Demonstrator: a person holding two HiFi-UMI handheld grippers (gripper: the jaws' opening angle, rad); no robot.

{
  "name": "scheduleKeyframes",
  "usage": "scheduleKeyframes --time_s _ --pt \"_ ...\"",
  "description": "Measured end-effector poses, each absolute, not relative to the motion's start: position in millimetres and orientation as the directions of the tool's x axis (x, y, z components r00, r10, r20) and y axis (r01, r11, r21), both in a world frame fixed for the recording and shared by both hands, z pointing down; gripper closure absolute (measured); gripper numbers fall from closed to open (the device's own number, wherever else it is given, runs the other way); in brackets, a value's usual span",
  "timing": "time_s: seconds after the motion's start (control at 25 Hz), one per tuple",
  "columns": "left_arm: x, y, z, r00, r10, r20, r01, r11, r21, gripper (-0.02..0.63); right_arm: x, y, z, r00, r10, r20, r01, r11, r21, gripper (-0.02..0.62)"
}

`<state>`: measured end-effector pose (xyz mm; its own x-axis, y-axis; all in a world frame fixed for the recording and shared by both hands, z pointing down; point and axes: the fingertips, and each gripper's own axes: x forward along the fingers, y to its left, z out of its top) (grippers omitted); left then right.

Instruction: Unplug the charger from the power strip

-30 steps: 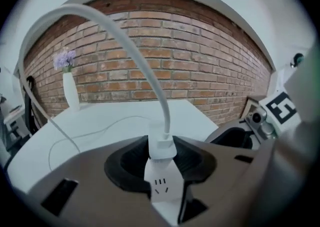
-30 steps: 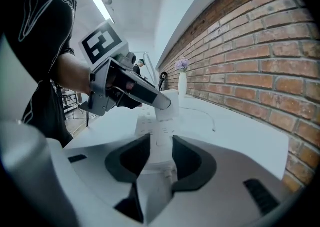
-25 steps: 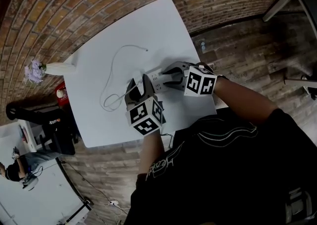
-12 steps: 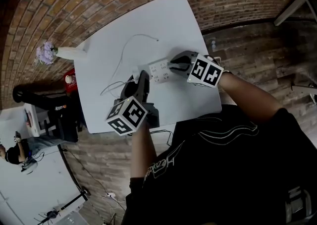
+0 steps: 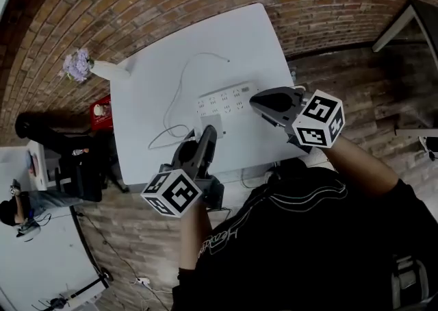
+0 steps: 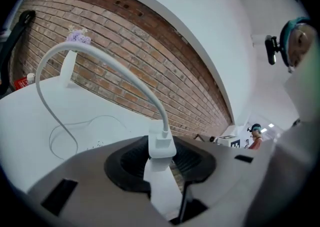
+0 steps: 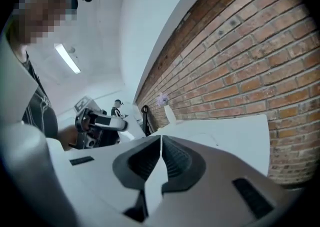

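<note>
Head view, our count of the white bench (image 5: 263, 35):

1. One white power strip (image 5: 226, 99), lying flat near the bench's middle, its long side slanting up to the right.
2. One white charger (image 5: 209, 123), out of the power strip and just beside its near edge. We see it clamped between the jaws of the left hand-held gripper (image 5: 207, 137). In the left gripper view the block stands upright between the two dark pads, with brick wall behind it.
3. One white cable (image 6: 163, 120), plugged into the charger's top end. It arcs high to the left in the left gripper view; from the head view we see the rest of it looping over the bench, its free end lying on the far side of the strip.
4. One right hand-held gripper (image 5: 254, 100), at the strip's right end. We cannot tell whether it touches the strip. Its jaws are together, with nothing between them.
5. One white vase (image 5: 99, 68) of purple flowers at the bench's left corner, well apart from the strip.

Surroundings: brick wall (image 5: 137, 1) beyond the bench.
</note>
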<state>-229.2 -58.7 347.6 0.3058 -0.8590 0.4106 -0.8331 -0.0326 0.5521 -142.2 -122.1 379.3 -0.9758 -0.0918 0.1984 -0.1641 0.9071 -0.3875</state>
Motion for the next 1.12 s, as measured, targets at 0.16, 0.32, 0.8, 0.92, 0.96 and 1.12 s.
scheduleKeyframes --time_s 0.16,0.32,0.8,0.92,0.96,1.12 --pt "-233.7 -24.5 333.2 0.360 -0.856 0.371 -0.799 -0.077 0.596 0.468 -152.0 -85.1 343.4 -0.979 -0.103 0.174 -0.161 0.918 -0.362 0.592" --pt "-238.3 5.5 320.5 0.380 -0.863 0.333 -0.797 -0.123 0.591 0.468 -153.3 -46.5 322.3 -0.978 -0.120 0.170 -0.170 0.933 -0.317 0.594" --pt "-225.7 57.7 292.8 0.447 -0.860 0.245 -0.792 -0.253 0.556 0.468 -129.0 25.4 301.6 -0.975 -0.188 0.118 -0.217 0.923 -0.319 0.598" --pt "-222.9 60.8 293.7 0.457 -0.855 0.244 -0.790 -0.265 0.553 0.468 -125.9 31.3 306.5 -0.971 -0.201 0.127 -0.232 0.916 -0.328 0.598" --pt "-221.8 61.3 293.8 0.461 -0.853 0.244 -0.789 -0.268 0.552 0.468 -125.2 32.7 308.2 -0.970 -0.205 0.134 -0.238 0.915 -0.326 0.598" --pt "-220.2 60.0 294.3 0.467 -0.849 0.247 -0.796 -0.282 0.536 0.468 -124.5 33.8 315.9 -0.962 -0.225 0.157 -0.265 0.912 -0.312 0.598"
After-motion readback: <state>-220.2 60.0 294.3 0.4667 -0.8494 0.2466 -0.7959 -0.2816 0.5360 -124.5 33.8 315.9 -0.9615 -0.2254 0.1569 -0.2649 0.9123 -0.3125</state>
